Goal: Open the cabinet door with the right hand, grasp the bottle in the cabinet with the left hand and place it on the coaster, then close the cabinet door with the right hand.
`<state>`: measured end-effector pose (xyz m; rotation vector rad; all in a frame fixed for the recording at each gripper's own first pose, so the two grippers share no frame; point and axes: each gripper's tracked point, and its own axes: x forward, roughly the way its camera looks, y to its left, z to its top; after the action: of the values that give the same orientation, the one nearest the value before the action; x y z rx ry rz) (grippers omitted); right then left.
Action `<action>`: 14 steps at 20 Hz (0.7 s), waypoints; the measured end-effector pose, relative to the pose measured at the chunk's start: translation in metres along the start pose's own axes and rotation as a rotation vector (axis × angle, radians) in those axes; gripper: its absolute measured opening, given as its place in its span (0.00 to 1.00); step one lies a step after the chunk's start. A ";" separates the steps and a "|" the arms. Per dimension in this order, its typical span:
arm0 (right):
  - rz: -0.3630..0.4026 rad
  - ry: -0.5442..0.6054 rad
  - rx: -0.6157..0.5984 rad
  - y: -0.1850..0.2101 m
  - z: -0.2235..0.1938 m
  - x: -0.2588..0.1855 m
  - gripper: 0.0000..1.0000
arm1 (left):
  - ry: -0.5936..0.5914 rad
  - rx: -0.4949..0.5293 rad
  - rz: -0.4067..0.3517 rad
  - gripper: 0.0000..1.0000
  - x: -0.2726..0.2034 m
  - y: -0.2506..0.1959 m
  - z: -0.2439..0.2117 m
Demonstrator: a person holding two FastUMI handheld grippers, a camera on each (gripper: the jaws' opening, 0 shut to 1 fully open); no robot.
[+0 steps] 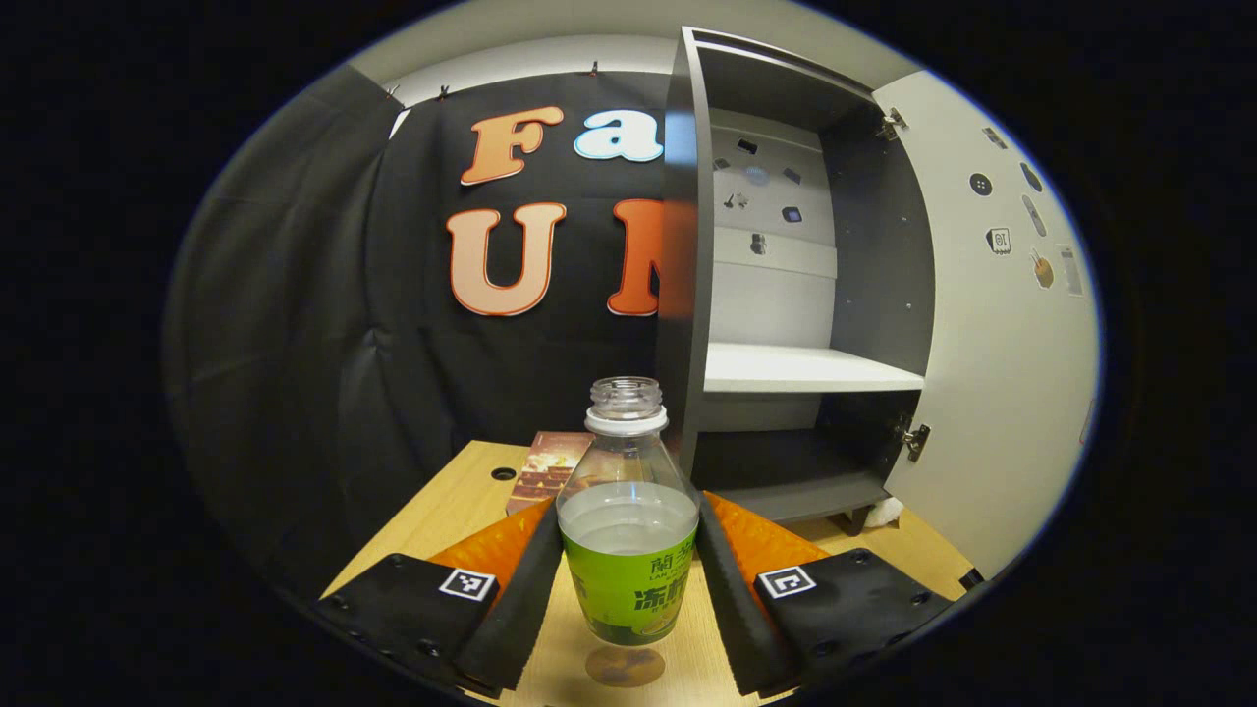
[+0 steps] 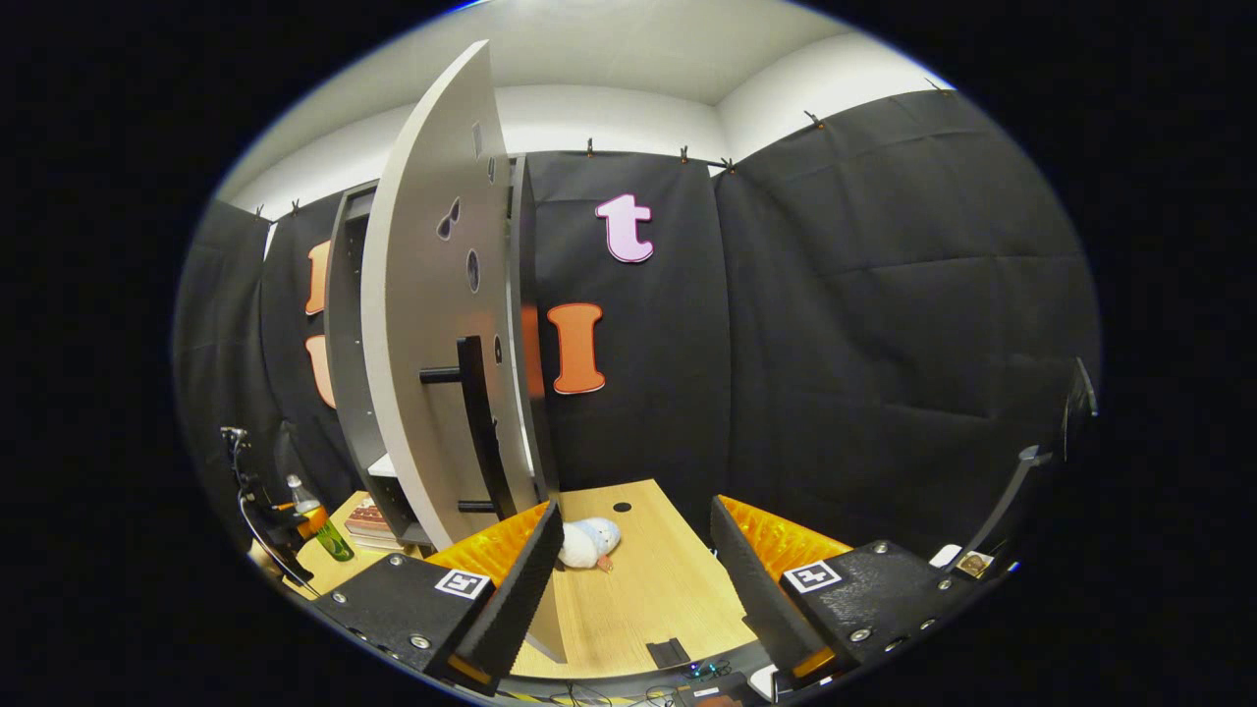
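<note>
Wooden tabletop [image 1: 462, 501], pale, inside a booth hung with black cloth.

Left gripper [image 1: 628, 579], left gripper view: fingers at 6 o'clock, closed in on the bottle [image 1: 627, 530], one pad pressing each flank. Bottle upright, uncapped, green label, clear liquid up to the shoulder; its base stands above a round brown coaster [image 1: 625, 665] at 6 o'clock; contact between base and coaster cannot be told.

Beyond, at 11 o'clock of the bottle: a book [image 1: 546, 469] lying flat on the table. At 1 o'clock: cabinet [image 1: 687, 245], dark-walled, white shelf [image 1: 800, 369] inside, bare. Cabinet door [image 1: 992, 344] swung wide open at 3 o'clock.

Right gripper [image 2: 636, 579], right gripper view: fingers well apart, nothing between them, hovering over the table. Door edge [image 2: 432, 324] stands just beside the left finger at 10 o'clock, with a dark bar handle [image 2: 478, 422] on its outer face. A small pale soft toy [image 2: 589, 542] lies on the table past the fingers at 12 o'clock. Far off at 9 o'clock, the bottle appears small and tilted in the other gripper.
</note>
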<state>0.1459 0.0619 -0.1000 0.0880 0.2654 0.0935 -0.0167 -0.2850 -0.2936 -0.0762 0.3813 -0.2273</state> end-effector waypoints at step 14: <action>-0.035 0.049 0.007 0.001 -0.008 -0.004 0.93 | 0.095 -0.018 0.038 0.83 0.017 0.013 -0.114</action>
<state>0.1395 0.0629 -0.1063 0.0884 0.3157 0.0600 -0.0416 -0.2797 -0.4072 -0.0760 0.4788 -0.1908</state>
